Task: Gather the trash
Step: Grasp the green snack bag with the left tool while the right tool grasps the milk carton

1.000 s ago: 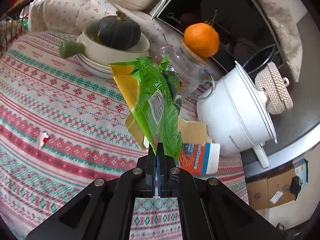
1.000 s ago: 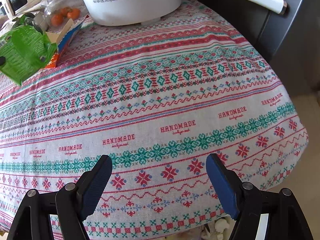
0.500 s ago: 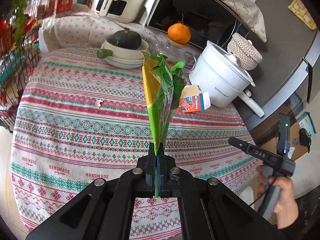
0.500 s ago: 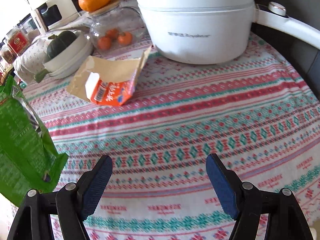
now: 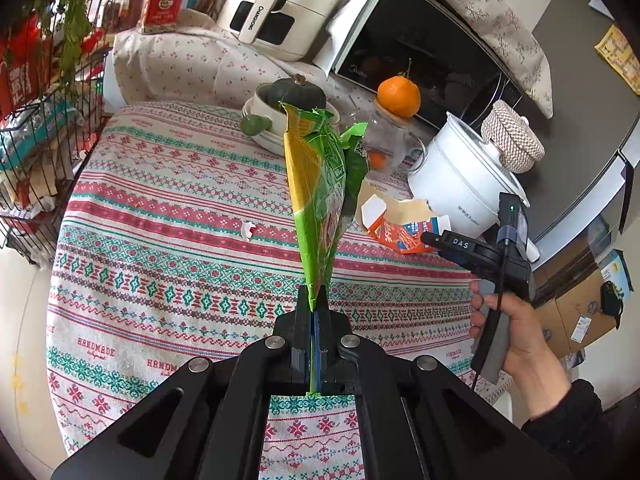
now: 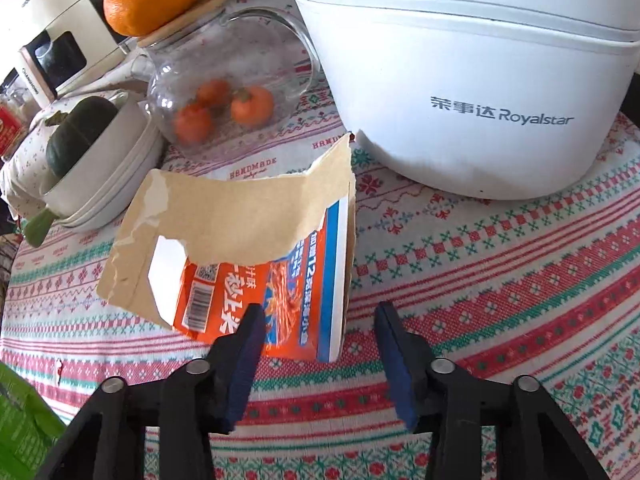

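Note:
My left gripper [image 5: 314, 296] is shut on the bottom edge of a green and yellow snack bag [image 5: 320, 192], which stands up above the patterned tablecloth [image 5: 168, 208]. A torn orange and blue carton [image 6: 256, 264] lies flat on the cloth in front of the white cooker; it also shows in the left wrist view as the carton [image 5: 396, 224]. My right gripper [image 6: 318, 316] is open, its fingertips at the carton's near right corner, the left finger over its printed face. A small white and red scrap [image 5: 249, 229] lies mid-table.
A white Royalstar cooker [image 6: 480, 80] stands just behind the carton. A glass jar with small oranges [image 6: 224, 92] and a bowl holding a dark squash [image 6: 92, 148] sit to its left. A wire rack [image 5: 36, 128] lines the table's left side. A hand [image 5: 520, 336] holds the right gripper.
My left gripper has pulled back and up with the bag, so more of the table shows. My right gripper has moved forward to the carton and its jaws have narrowed somewhat.

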`<state>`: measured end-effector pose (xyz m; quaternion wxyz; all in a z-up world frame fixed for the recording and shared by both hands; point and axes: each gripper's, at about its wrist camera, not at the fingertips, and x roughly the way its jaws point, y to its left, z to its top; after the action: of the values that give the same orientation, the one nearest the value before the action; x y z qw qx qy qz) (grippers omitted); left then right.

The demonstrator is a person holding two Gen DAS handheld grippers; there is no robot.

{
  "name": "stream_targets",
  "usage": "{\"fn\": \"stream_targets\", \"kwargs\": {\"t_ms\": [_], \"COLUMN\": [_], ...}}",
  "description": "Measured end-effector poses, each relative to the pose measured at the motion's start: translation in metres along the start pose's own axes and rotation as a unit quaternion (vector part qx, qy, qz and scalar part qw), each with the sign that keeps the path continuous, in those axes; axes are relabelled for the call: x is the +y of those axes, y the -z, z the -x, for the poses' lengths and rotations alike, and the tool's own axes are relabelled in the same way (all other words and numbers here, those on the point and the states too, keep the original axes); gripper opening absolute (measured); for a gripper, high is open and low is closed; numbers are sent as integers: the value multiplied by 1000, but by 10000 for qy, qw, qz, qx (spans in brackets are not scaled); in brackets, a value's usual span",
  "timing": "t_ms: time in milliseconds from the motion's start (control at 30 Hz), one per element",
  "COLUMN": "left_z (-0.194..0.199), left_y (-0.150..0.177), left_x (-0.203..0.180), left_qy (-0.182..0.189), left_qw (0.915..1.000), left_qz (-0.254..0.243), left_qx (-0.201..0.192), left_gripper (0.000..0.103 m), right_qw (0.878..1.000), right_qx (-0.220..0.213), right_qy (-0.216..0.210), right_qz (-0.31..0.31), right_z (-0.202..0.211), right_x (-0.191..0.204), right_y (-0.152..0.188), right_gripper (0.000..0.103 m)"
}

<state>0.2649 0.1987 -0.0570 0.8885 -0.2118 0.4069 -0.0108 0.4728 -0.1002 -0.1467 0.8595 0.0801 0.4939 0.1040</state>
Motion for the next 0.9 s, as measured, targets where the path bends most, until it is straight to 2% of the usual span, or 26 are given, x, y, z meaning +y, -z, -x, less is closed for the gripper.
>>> {"fn": "stream_targets", "kwargs": {"t_ms": [67,167,300,467,733,900], "left_z": [-1,-1,-1,0,4,13], "left_y": [0,1,3,12,41,62], "left_x": [-1,-4,-14,-39,-90,-127], "left_qy": [-19,10,51,252,711,867], "left_qw": [10000,10000,9999,9990,9926,9862], "left_qz": [-21,-34,-120,-351,-904,-1356], "left_qx": [1,28,30,110,385,391], "left_gripper": [0,0,0,0,0,0], "right_qw": [10000,10000,9997,9983,9969,9949], "right_qx": [27,-49,-242,-525,-789,-998], "right_qy": [17,-6,-79,-30,8,102], "right_qz": [-38,-65,30,260,75,-60], "right_z": [-4,5,45,113,205,249], "right_x": [-1,0,-6,-30,-85,-114], "right_y": [0,5,14,35,93,131], "right_gripper": [18,10,6,4,3,3]}}
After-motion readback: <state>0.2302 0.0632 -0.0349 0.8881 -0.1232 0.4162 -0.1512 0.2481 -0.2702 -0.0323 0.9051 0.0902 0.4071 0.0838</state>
